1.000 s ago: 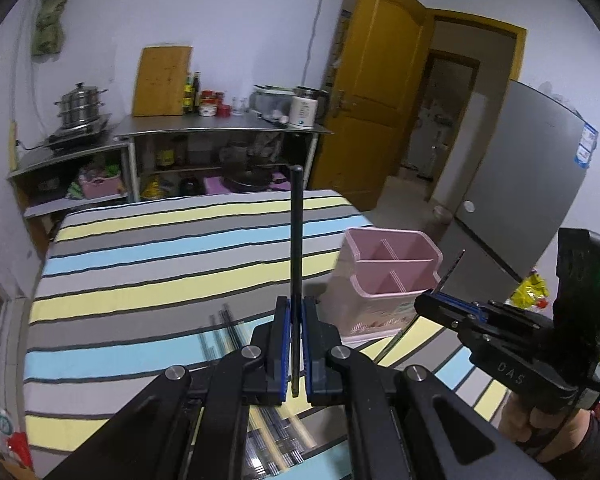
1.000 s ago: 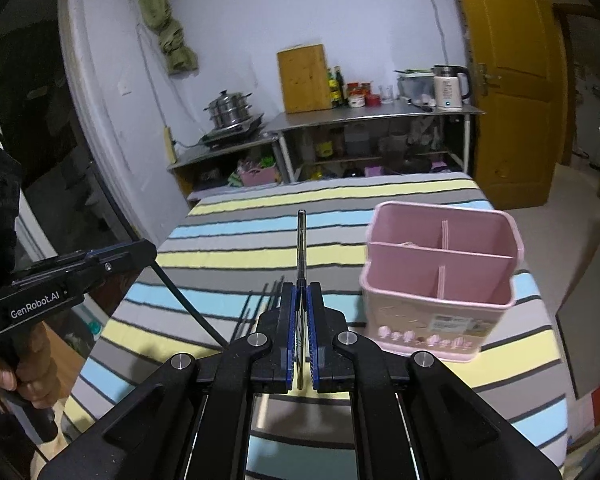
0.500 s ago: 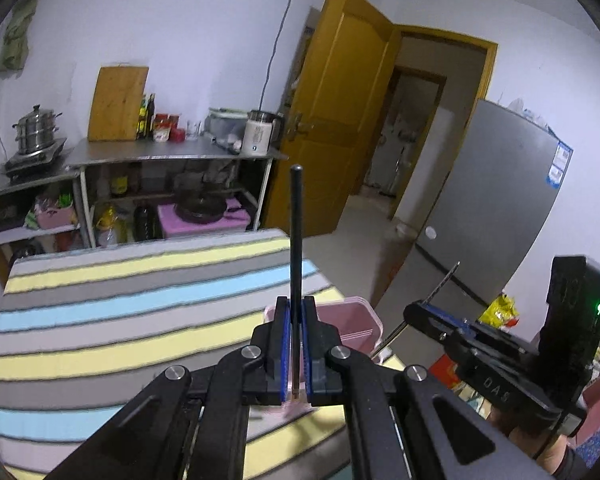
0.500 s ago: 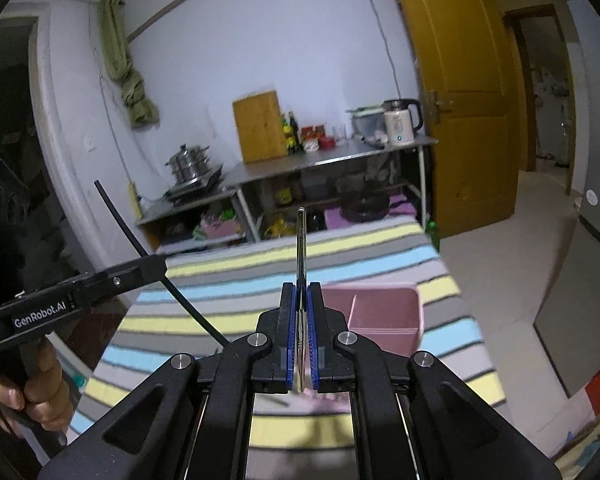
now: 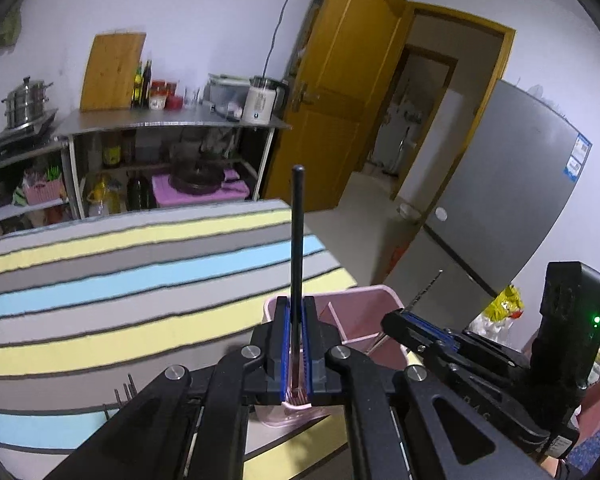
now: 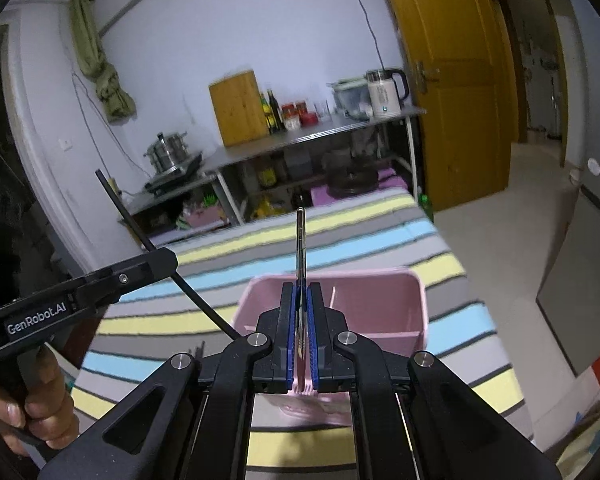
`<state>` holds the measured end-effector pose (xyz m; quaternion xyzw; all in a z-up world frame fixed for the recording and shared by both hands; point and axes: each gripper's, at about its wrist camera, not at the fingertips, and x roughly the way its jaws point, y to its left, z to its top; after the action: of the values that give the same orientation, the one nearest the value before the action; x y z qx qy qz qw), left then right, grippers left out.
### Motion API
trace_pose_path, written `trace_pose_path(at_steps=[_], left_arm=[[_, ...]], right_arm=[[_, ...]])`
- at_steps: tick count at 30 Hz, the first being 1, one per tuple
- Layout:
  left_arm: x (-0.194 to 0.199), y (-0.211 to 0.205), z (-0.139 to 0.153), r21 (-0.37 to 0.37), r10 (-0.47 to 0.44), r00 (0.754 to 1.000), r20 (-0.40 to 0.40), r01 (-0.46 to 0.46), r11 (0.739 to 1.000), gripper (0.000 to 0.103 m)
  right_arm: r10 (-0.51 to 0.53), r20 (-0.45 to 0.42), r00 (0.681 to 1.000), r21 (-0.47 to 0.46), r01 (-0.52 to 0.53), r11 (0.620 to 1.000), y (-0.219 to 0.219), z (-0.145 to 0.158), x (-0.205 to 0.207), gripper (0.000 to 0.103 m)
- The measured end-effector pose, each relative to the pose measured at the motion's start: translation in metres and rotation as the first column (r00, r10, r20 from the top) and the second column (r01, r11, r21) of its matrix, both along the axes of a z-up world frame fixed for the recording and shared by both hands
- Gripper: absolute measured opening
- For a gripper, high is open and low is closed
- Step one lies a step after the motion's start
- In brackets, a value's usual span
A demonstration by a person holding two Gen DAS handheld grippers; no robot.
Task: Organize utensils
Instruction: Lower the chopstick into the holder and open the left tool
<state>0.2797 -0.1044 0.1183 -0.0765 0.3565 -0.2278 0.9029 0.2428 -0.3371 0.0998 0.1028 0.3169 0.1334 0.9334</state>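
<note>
My left gripper [image 5: 295, 305] is shut on a thin black chopstick [image 5: 297, 236] that sticks up and forward. It hangs over the near left corner of the pink divided utensil holder [image 5: 374, 308]. My right gripper [image 6: 301, 294] is shut on a slim metal utensil [image 6: 300, 240], seen edge-on, above the same pink holder [image 6: 372, 300]. Each gripper shows in the other's view: the right gripper [image 5: 392, 316], the left gripper [image 6: 168, 258] with its chopstick [image 6: 128, 216]. More dark utensils [image 5: 124, 390] lie on the striped tablecloth [image 5: 120, 264].
The table's far and right edges drop to a tiled floor. A metal shelf unit [image 5: 168, 128] with pots, bottles and a kettle stands behind. A yellow door [image 5: 340, 92] and a grey fridge [image 5: 512, 184] are at the right.
Both grippers have come back down and forward over the pink holder, which now sits larger beneath the jaws. Both keep their utensils.
</note>
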Motion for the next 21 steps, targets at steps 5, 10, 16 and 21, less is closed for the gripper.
trace_pose_path(at_steps=[5, 10, 16, 21], left_arm=[[0.006, 0.001, -0.023, 0.01, -0.001, 0.999, -0.039, 0.002, 1.0, 0.005], [0.007, 0.006, -0.031, 0.021, 0.01, 0.999, -0.051, -0.009, 1.0, 0.007], [-0.004, 0.014, -0.021, 0.006, 0.017, 1.0, -0.02, -0.017, 1.0, 0.023], [-0.032, 0.028, -0.012, 0.012, 0.019, 0.999, 0.033, -0.019, 1.0, 0.027]], right_arm=[[0.007, -0.052, 0.999, -0.011, -0.008, 1.0, 0.003, -0.022, 0.007, 0.005], [0.004, -0.083, 0.997, -0.016, -0.006, 1.0, 0.001, -0.031, 0.01, 0.005], [-0.021, -0.069, 0.997, -0.019, 0.019, 1.0, -0.006, -0.026, 0.0, 0.016], [-0.037, -0.049, 0.998, -0.017, 0.037, 0.999, -0.011, -0.02, -0.015, 0.019]])
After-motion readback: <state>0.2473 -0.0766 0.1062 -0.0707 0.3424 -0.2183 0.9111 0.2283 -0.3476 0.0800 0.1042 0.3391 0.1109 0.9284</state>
